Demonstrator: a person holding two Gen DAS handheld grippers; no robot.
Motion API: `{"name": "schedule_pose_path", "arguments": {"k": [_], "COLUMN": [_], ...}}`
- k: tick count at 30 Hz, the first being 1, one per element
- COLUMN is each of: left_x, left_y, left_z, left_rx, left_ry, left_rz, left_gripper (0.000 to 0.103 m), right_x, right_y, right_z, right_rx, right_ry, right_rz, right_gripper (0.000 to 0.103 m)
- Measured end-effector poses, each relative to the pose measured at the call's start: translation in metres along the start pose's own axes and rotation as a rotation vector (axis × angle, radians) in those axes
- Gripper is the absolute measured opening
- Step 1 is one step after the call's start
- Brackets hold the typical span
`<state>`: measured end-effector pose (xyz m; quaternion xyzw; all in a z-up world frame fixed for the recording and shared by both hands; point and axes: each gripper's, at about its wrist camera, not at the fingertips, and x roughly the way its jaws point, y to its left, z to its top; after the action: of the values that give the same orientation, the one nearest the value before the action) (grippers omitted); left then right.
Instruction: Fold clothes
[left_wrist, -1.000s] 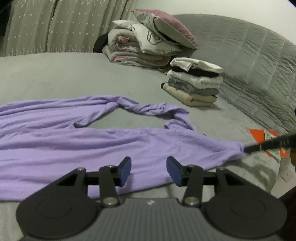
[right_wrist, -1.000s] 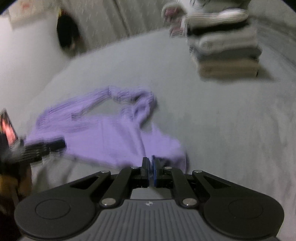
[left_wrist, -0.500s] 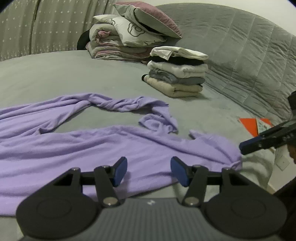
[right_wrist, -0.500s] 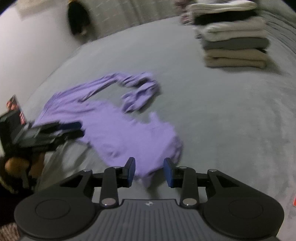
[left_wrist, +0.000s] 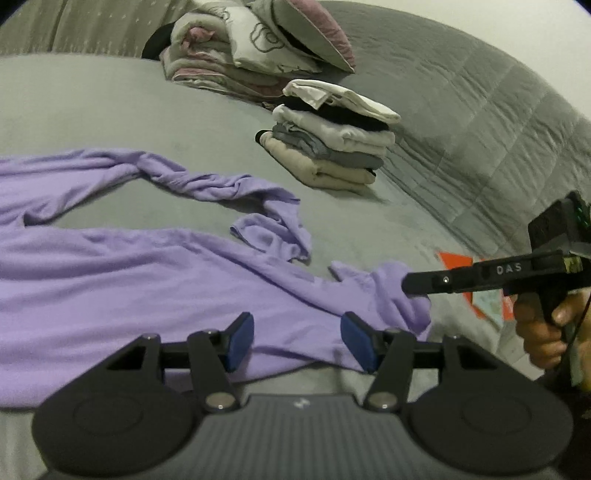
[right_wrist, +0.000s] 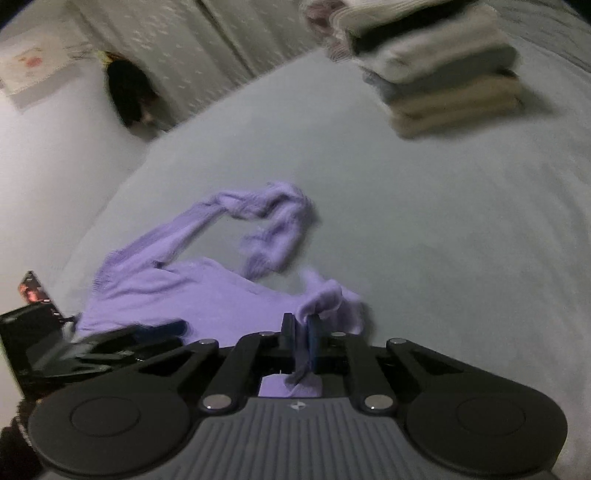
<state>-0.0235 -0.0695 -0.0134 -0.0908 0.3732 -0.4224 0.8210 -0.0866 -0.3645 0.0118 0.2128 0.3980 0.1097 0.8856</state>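
right tongs (right_wrist: 301, 334) closing on purple garment (right_wrist: 177, 291); left tongs (left_wrist: 297, 341) open.

A big grey bed (left_wrist: 110, 107) holds everything. A purple top (left_wrist: 129, 280) lies spread out flat on it, with one long sleeve curling away. Farther back sits a neat stack of folded clothes (left_wrist: 332, 147), white on top and tan at the bottom. Behind that stack is a pile of bedding (left_wrist: 236, 51) with a pillow (left_wrist: 314, 33) leaning on it.
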Motion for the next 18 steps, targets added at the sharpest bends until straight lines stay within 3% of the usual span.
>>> {"name": "schedule_pose_path", "arguments": {"k": [4, 9, 11, 13, 18], "left_x": [-0.002, -0.003, -0.005, -0.006, -0.007], "left_y": [0.011, 0.019, 0.021, 0.022, 0.021], "left_z": [0.002, 0.002, 0.003, 0.004, 0.005], "left_rx": [-0.065, -0.113, -0.116, -0.12, -0.122], "left_ry": [-0.009, -0.012, -0.015, -0.019, -0.023], "left_rz": [-0.007, 0.005, 0.011, 0.015, 0.015], "left_gripper": [0.054, 0.054, 0.054, 0.054, 0.054], "right_x": [0.014, 0.04, 0.043, 0.036, 0.022], "right_y": [0.029, 0.056, 0.062, 0.063, 0.048], "right_z": [0.003, -0.004, -0.006, -0.005, 0.007], "right_rx": [-0.056, -0.14, -0.161, -0.164, -0.094], "right_ry": [0.012, 0.115, 0.141, 0.113, 0.016], "right_rz": [0.057, 0.095, 0.109, 0.11, 0.04], "right_gripper": [0.01, 0.013, 0.027, 0.033, 0.033]}}
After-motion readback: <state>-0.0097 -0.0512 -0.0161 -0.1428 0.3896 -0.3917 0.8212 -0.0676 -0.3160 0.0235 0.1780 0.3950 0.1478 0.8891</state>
